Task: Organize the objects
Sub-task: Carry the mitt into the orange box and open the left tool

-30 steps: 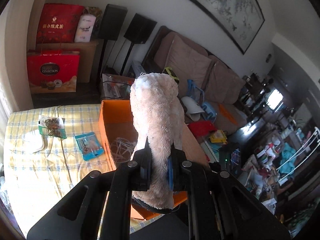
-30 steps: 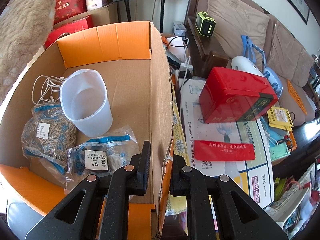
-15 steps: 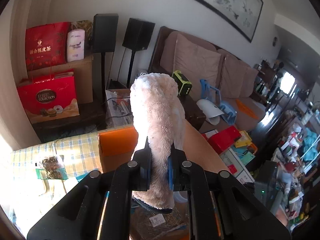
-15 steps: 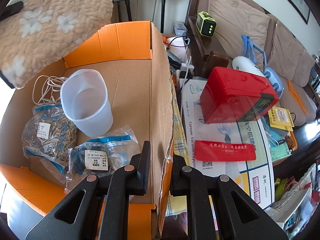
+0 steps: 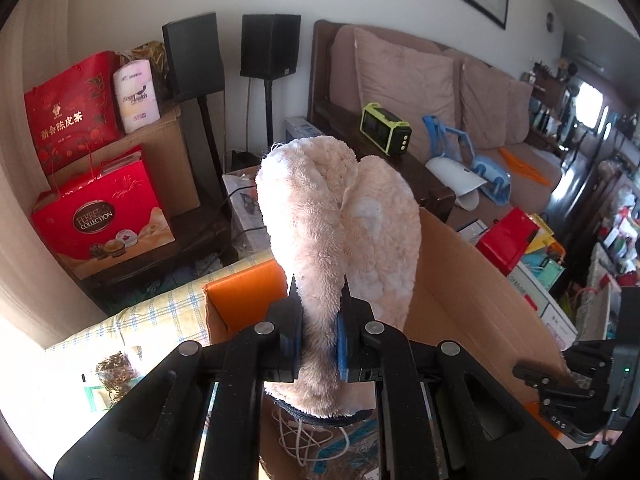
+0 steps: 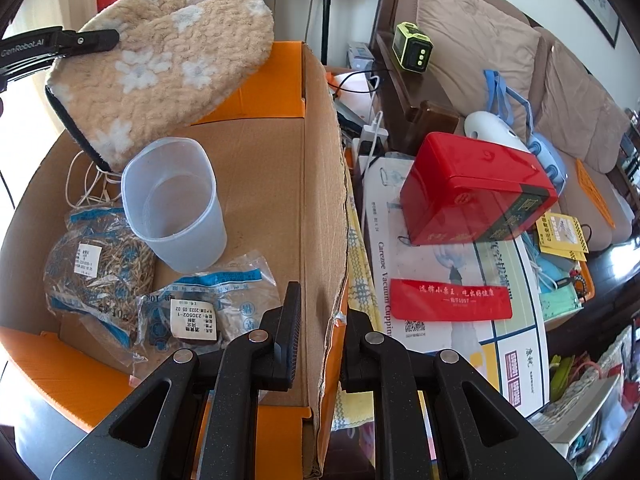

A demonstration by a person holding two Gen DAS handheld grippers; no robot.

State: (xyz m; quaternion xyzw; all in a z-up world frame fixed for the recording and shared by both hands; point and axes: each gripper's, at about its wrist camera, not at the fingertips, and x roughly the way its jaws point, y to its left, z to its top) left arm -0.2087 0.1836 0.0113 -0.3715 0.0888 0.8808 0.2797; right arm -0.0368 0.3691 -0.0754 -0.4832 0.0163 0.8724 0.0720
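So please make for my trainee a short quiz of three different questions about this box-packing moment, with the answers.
1. True or false: the left gripper is shut on a fluffy slipper.
2. What does the right gripper clamp? A) the translucent plastic cup B) the cardboard box's side wall C) the red tin
3. Fill in: the slipper hangs above the ____, not yet resting inside.

Key: 1 true; 2 B; 3 cardboard box

brown sofa point(image 5: 460, 92) — black speakers point(image 5: 270, 46), red tin point(image 6: 472, 188)
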